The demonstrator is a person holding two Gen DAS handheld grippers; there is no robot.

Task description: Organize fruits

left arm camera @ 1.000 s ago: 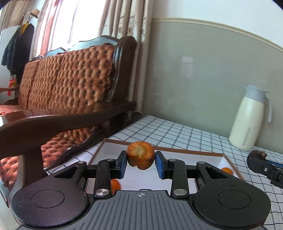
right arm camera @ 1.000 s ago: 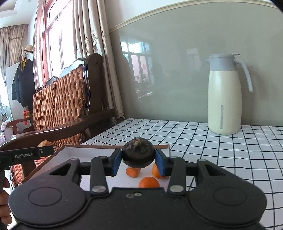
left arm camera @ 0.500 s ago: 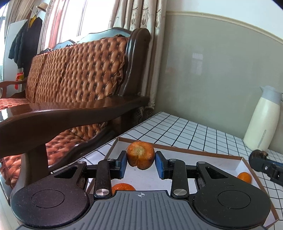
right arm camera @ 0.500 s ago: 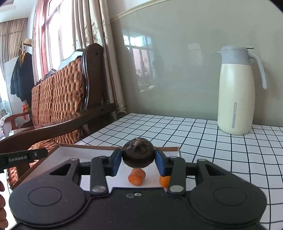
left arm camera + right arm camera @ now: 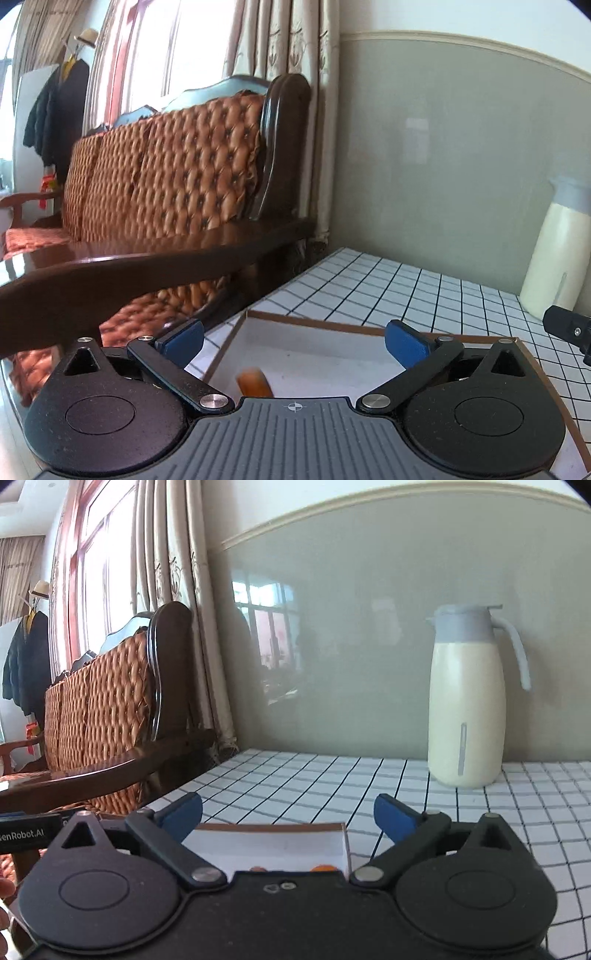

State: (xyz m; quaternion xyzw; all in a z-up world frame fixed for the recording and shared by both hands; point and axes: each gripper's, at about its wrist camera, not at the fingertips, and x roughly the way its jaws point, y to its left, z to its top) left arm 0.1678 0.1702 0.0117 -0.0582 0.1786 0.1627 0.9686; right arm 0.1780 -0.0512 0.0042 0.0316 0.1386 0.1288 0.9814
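Checked white cloth covered your table (image 5: 332, 786); over the shallow brown-rimmed white cardboard tray (image 5: 332, 325), your left gripper (image 5: 293, 341) and right gripper (image 5: 288, 812) both gaped wide, empty. A blurred orange fruit (image 5: 255, 382) lay inside the tray. Release looked finished; next, probably fetch more fruit.

Cream thermos jug (image 5: 467, 709) on checked tablecloth (image 5: 369, 786); tufted sofa (image 5: 166, 177) beside.

Blurred orange fruit (image 5: 254, 383) (half hidden); thermos (image 5: 557, 251) cut by frame edge.
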